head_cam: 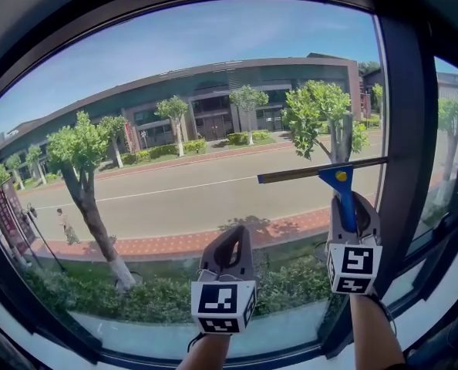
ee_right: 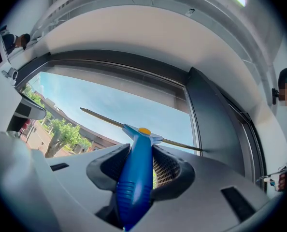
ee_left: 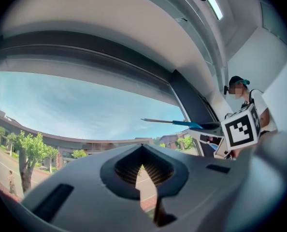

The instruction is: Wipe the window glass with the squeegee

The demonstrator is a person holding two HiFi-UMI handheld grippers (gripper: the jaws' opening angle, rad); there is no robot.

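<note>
The squeegee (head_cam: 341, 182) has a blue handle, a yellow button and a long thin dark blade. Its blade lies almost level against the window glass (head_cam: 175, 91), at the pane's right side beside the dark mullion. My right gripper (head_cam: 352, 206) is shut on the blue handle (ee_right: 136, 178), which runs up between the jaws to the blade (ee_right: 105, 119). My left gripper (head_cam: 229, 237) hangs lower and to the left, near the pane's bottom middle, shut with nothing in it. In the left gripper view the jaws (ee_left: 143, 166) meet, and the squeegee (ee_left: 175, 123) shows to the upper right.
A dark mullion (head_cam: 405, 129) bounds the pane on the right, with a narrower pane beyond it. The dark frame (head_cam: 213, 354) and sill run below. A person in a cap (ee_left: 247, 100) stands behind at the right. Outside are trees, a road and a long building.
</note>
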